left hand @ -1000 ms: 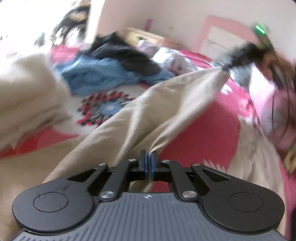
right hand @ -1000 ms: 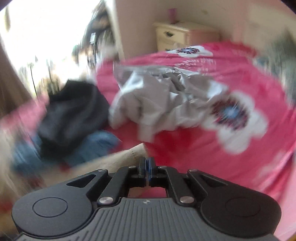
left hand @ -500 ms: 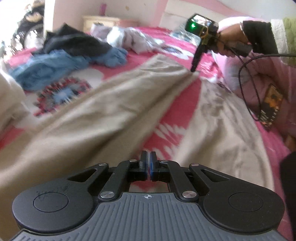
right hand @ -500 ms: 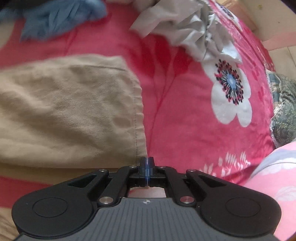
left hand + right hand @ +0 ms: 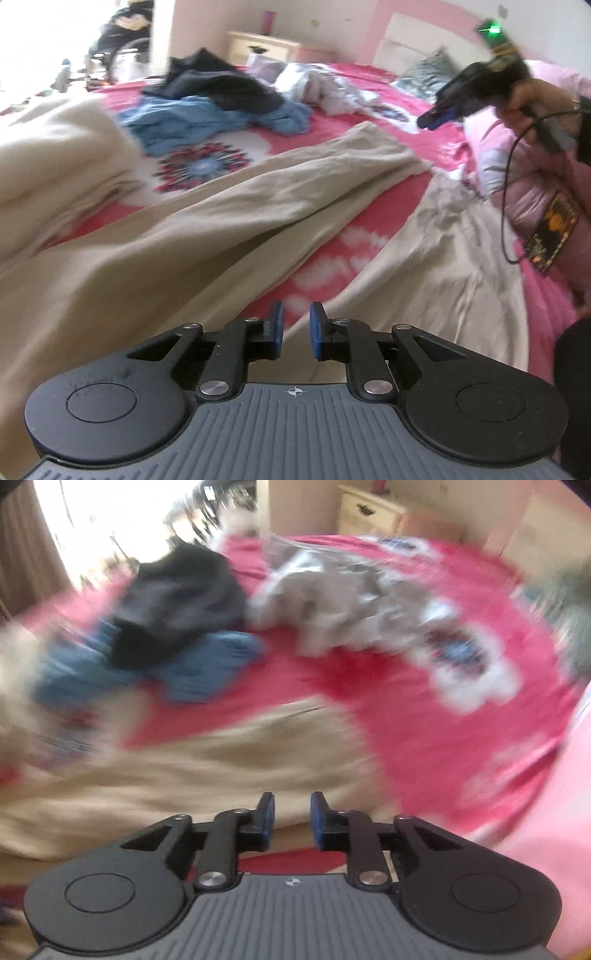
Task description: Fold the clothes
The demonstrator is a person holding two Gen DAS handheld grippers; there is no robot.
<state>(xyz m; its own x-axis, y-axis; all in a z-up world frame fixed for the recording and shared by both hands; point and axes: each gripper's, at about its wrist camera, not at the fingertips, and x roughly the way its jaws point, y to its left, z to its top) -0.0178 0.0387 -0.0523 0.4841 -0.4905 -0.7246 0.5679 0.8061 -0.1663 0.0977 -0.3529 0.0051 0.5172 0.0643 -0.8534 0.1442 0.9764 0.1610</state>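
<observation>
Left wrist view shows the beige trousers (image 5: 229,206) spread across the pink bedspread (image 5: 373,225), with the left gripper (image 5: 294,325) parted and empty just over their near end, and the right gripper (image 5: 436,117) lifted above the far leg hem, equally parted and holding nothing. Judging from that, the next fold likely goes best if each gripper re-pinches a hem edge squarely, both layers together, keeping clear of the blue garment (image 5: 207,118) lying beyond the trousers.

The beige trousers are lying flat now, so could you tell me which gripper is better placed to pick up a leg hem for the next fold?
Probably the right gripper: it hovers open just past the far leg hems of the beige trousers. The left gripper, also open, sits at the near end.
</observation>
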